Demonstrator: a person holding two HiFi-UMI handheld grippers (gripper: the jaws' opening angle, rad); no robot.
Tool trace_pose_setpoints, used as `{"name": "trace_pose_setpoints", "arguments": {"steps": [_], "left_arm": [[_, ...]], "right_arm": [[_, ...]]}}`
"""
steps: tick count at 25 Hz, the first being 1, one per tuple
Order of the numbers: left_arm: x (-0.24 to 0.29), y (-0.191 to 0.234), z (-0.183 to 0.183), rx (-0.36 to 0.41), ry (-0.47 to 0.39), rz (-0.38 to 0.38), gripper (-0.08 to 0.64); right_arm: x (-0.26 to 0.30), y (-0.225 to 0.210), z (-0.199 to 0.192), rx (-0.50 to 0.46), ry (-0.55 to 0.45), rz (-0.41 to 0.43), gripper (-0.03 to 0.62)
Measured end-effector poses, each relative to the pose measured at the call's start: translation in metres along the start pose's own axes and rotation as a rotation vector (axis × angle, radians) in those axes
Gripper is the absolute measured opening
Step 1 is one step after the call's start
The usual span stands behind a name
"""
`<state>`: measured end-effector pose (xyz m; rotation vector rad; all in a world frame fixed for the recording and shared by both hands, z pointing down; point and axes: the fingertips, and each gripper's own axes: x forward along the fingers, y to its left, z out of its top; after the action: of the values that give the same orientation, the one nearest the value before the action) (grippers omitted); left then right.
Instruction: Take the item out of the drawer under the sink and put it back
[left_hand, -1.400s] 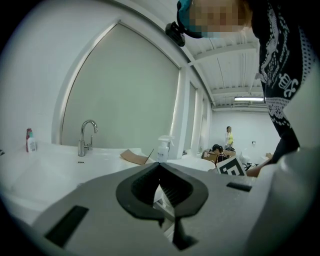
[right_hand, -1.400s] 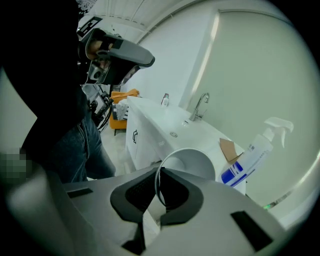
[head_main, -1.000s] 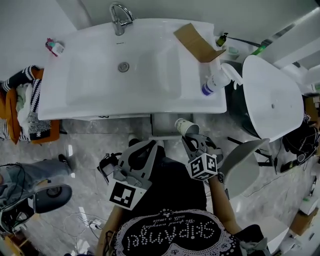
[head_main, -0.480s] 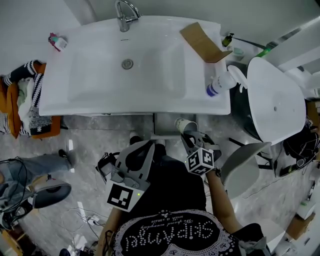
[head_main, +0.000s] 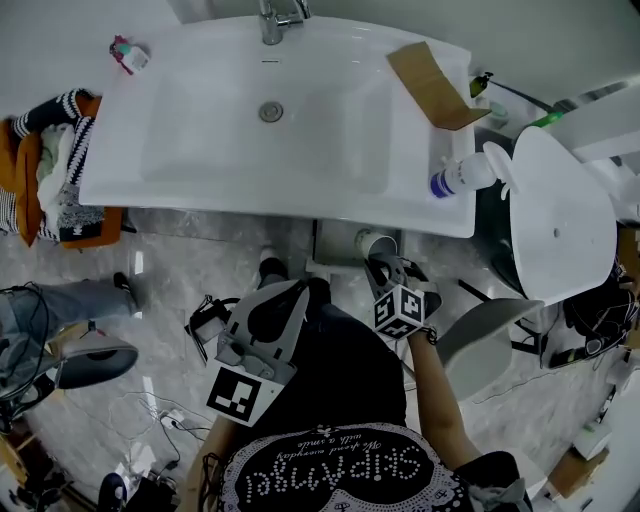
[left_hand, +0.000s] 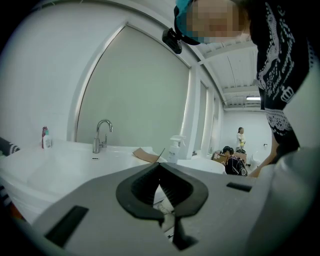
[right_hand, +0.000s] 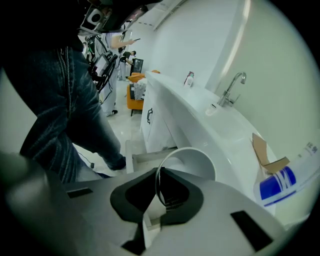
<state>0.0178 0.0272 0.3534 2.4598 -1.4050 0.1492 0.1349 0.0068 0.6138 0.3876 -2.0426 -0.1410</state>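
The right gripper (head_main: 384, 268) has its jaws closed on the thin wall of a white paper cup (head_main: 374, 243), pinching it just below the rim, with the cup's open mouth tipped toward the sink (head_main: 120, 190). The sink fills the head view from 10 to 2 o'clock. The drawer (head_main: 335, 242) stands pulled out under its front edge, and the cup is beside it, at the gripper's 11 o'clock. We judge that the cup is being handled at the drawer's mouth. To do this well, we keep the pinch light enough not to crease the paper and keep the rim clear of the sink's edge. We let go only once the cup rests on the drawer floor. The left gripper (head_main: 298, 292), at 7 o'clock, is closed on nothing and free to push the drawer.
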Motion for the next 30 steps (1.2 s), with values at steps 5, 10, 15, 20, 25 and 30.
{"name": "trace_pose_setpoints", "arguments": {"steps": [5, 10, 15, 20, 25, 30], "left_arm": [[0.0, 0.003, -0.003, -0.008, 0.022, 0.007, 0.0], [0.0, 0.006, -0.005, -0.025, 0.036, 0.016, 0.0], [0.001, 0.01, -0.009, -0.052, 0.054, 0.021, 0.0], [0.005, 0.009, -0.014, -0.055, 0.078, 0.009, 0.0], [0.004, 0.014, -0.015, -0.071, 0.093, 0.007, 0.0], [0.0, 0.017, -0.017, -0.072, 0.099, 0.006, 0.0]], "right_arm": [[0.013, -0.001, -0.002, -0.014, 0.017, 0.024, 0.024], [0.026, -0.001, -0.009, -0.001, 0.04, 0.051, 0.023], [0.039, -0.003, -0.013, 0.011, 0.061, 0.062, 0.023], [0.062, -0.003, -0.032, 0.007, 0.111, 0.071, 0.023], [0.073, -0.004, -0.03, 0.008, 0.126, 0.086, 0.023], [0.084, 0.0, -0.032, 0.02, 0.137, 0.091, 0.023]]}}
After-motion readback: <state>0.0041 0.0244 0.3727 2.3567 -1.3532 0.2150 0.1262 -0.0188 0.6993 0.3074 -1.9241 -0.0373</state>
